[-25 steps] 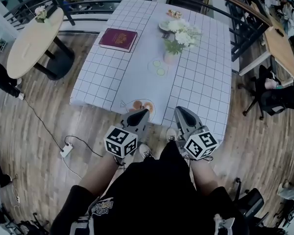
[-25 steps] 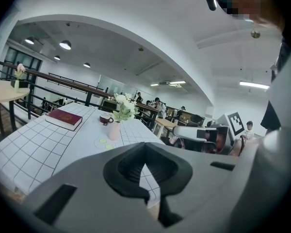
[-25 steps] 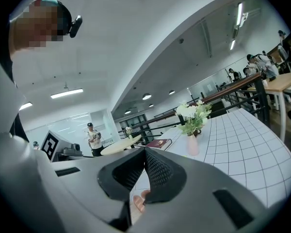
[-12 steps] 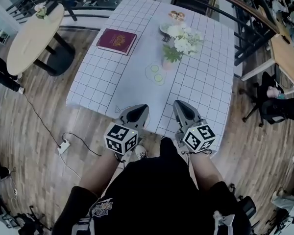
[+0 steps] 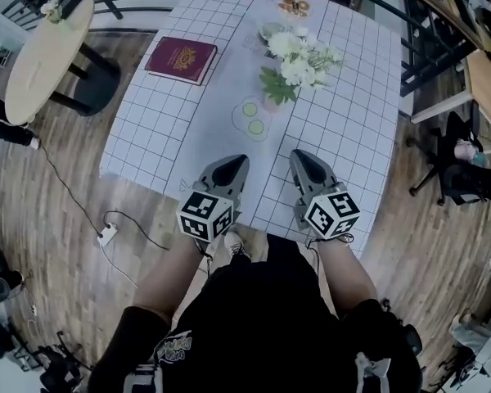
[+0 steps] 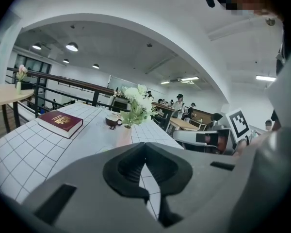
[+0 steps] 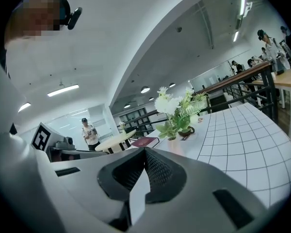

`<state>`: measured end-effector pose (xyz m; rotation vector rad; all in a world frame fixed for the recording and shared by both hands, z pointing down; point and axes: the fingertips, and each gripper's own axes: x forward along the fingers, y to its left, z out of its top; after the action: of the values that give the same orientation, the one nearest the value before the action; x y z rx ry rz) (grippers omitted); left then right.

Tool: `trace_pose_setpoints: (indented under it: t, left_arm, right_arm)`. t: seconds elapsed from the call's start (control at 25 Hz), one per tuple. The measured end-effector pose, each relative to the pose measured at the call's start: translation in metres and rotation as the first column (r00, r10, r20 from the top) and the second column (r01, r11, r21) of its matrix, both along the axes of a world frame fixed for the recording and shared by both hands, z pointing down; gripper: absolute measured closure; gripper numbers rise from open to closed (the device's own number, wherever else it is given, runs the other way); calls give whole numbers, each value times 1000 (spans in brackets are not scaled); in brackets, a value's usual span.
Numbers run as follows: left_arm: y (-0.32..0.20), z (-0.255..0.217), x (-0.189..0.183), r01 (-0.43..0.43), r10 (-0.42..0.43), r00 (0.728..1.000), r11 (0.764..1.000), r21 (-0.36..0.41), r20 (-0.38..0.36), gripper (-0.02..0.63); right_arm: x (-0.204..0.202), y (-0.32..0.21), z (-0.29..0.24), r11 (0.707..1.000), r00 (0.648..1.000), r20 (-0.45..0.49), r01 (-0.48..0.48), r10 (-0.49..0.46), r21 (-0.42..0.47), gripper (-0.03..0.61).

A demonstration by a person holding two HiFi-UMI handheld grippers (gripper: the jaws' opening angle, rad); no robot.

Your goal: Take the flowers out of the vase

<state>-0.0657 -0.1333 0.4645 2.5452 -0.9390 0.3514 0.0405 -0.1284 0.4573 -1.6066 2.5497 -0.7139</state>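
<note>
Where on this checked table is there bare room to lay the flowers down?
Bare: the right side of the table, from the vase to the edge, and the near-left stretch between the red book and the left gripper. Crowded: the middle strip with vase, flowers, glass dish and cup.

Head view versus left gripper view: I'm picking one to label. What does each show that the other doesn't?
Only the head view: the power strip on the wooden floor and the person's black shorts. Only the left gripper view: the ceiling lights and the white arched ceiling. Both: the flowers in their vase, the red book, the left claw and the right claw.
</note>
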Motion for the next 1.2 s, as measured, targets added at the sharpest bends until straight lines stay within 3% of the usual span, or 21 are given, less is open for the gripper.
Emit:
trace_pose_setpoints:
  t: [0.36, 0.8, 1.0, 1.2]
  left_arm:
    - [-60, 18, 37, 13, -16, 998, 999, 47, 55, 601]
    - [-126, 47, 82, 35, -50, 990, 993, 113, 133, 376]
    - [-150, 54, 100, 21, -51, 983, 985, 169, 178, 333]
    - [-165, 62, 112, -1, -34, 979, 985, 171, 201, 313]
  right_arm:
    - [23, -41, 32, 999, 1000, -5, 11, -11, -33, 557]
    - [40, -72, 72, 994, 1000, -2, 30, -30, -100, 557]
    - [48, -80, 88, 992, 1000, 2, 31, -30, -126, 557]
    - [50, -84, 97, 989, 999, 11, 43, -42, -141, 557]
